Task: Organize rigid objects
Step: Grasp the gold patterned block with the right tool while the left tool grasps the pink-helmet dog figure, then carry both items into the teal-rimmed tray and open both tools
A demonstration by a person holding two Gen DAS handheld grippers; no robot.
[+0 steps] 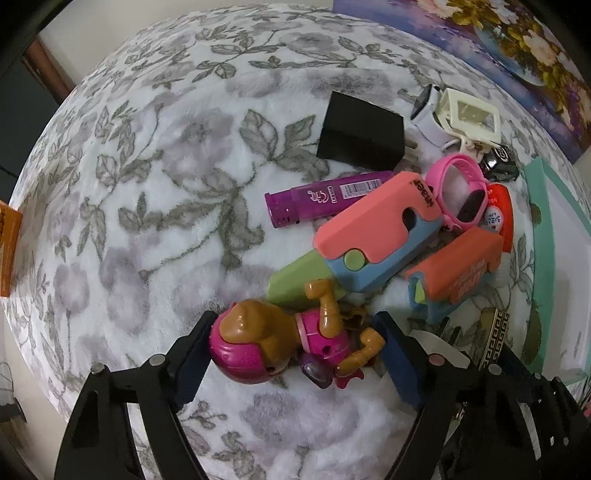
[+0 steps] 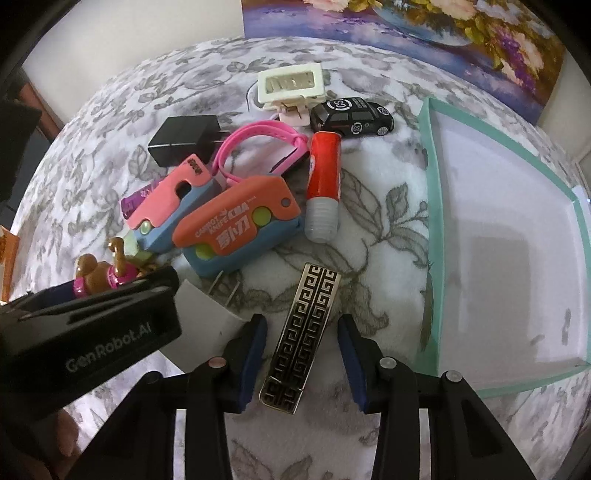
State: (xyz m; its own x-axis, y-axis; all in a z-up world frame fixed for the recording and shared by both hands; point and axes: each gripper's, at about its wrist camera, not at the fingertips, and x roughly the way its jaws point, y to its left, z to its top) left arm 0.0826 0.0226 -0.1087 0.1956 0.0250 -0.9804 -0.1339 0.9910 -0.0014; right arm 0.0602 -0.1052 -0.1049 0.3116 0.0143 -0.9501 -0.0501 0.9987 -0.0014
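Observation:
A pile of small objects lies on a floral blanket. My left gripper (image 1: 295, 343) is open with its fingers on either side of a brown-and-pink toy dog (image 1: 280, 339), which lies on the blanket. My right gripper (image 2: 301, 354) is open around a black-and-silver patterned clip (image 2: 301, 336), not touching it. The pile holds a pink carrot knife (image 2: 173, 199), an orange carrot knife (image 2: 236, 225), a red glue stick (image 2: 323, 184), a pink watch (image 2: 258, 140), a black toy car (image 2: 351, 116) and a black charger (image 2: 184, 140).
A white tray with a green rim (image 2: 432, 192) lies on the right. A purple lighter (image 1: 325, 195), a cream clip (image 2: 291, 83) and a white plug (image 2: 207, 314) lie in the pile. A flower painting (image 2: 443, 33) leans at the back. An orange box (image 1: 7, 251) is at the left edge.

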